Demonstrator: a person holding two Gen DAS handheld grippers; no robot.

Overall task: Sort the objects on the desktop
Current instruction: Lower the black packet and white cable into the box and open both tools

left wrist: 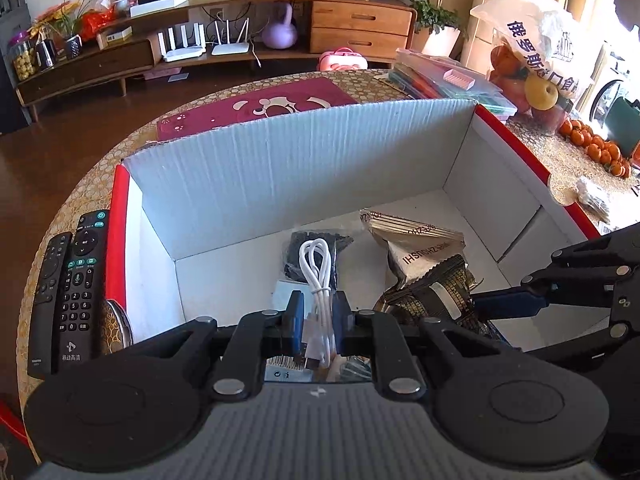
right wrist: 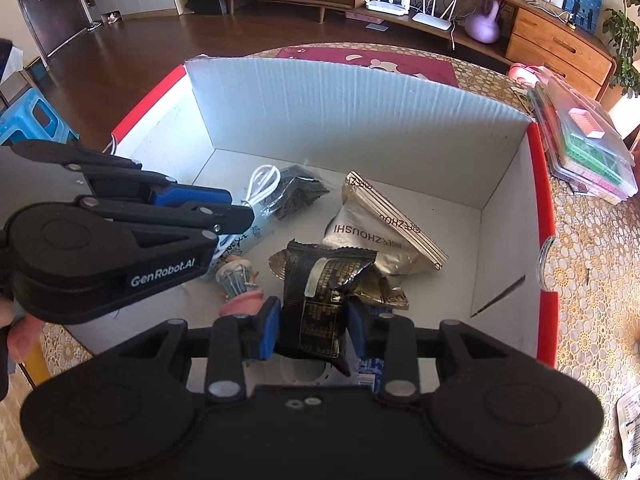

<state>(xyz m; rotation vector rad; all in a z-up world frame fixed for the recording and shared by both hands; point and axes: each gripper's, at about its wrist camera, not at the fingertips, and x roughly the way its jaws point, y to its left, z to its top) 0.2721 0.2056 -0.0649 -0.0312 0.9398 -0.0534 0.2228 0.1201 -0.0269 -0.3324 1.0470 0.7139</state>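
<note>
resting between the left tool's [left wrist: 318, 322] pads: white cable [left wrist: 318, 276].

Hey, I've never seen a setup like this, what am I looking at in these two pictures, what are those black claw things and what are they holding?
There is no robot here. A person holds a two-finger tool in each hand, and each tool has a wide-angle camera looking forward along its fingers. One picture comes from the left tool, the other from the right.

Both reach into a white cardboard box with red edges, on a table with a gold patterned cloth. The left hand-held gripper is shut on a coiled white cable. The right hand-held gripper is shut on a dark snack packet.

Already lying in the box are a silver packet and a bag of dark bits. Two black remote controls lie on the table beside the box.
</note>
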